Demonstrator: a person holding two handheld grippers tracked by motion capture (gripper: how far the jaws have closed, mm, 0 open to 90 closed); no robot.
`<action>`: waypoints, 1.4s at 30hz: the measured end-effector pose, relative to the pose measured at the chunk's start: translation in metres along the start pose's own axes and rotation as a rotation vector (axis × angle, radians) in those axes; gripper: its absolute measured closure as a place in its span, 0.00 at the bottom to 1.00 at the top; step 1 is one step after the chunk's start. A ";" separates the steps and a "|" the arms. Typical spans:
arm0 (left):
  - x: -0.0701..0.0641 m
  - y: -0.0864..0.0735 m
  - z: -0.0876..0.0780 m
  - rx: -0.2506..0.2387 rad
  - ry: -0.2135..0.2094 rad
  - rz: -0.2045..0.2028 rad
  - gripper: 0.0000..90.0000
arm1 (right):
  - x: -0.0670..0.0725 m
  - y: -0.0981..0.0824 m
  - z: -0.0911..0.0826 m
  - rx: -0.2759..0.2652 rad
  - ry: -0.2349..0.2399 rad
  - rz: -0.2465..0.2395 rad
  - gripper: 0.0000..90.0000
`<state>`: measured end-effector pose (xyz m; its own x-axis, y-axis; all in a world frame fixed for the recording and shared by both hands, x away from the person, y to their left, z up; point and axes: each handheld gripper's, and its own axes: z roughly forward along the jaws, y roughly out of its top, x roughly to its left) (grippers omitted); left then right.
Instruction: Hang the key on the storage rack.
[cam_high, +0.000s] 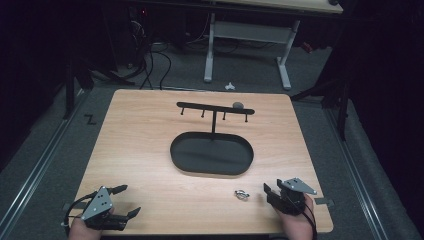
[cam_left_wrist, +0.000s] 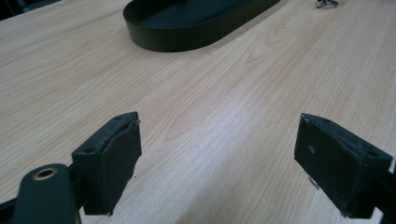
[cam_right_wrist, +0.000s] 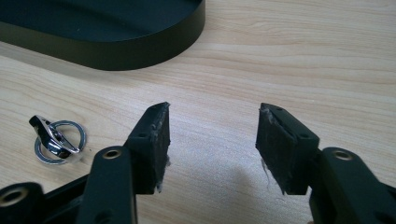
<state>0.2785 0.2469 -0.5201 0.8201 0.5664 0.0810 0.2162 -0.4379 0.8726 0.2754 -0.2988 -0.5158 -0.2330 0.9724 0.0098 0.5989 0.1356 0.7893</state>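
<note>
A small silver key ring with a dark fob lies on the wooden table near the front right. In the right gripper view the key ring sits to the left of my right gripper, outside its jaws, which stand open over bare wood. In the high view my right gripper rests just right of the ring. My left gripper is at the front left corner, open wide, nothing between its pads. A black oval tray with a hook stand sits mid-table.
The black tray's wall lies ahead of the left gripper, and the tray's rim is ahead-left of the right one. A small grey object rests on the stand's bar. Table edge runs close behind both hands.
</note>
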 end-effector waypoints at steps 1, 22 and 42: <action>0.000 0.000 0.001 0.001 -0.001 0.002 0.17 | 0.000 0.000 0.000 -0.001 0.002 0.005 0.48; 0.000 0.003 0.007 0.007 -0.014 0.015 0.17 | -0.007 -0.006 -0.002 0.009 -0.008 0.031 0.46; 0.000 0.003 0.006 0.004 -0.009 0.015 0.17 | -0.004 -0.003 -0.005 0.002 -0.021 0.031 0.49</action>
<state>0.2824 0.2421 -0.5206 0.8280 0.5535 0.0892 0.2064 -0.4489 0.8694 0.2705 -0.3044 -0.5153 -0.1984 0.9799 0.0211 0.6068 0.1059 0.7878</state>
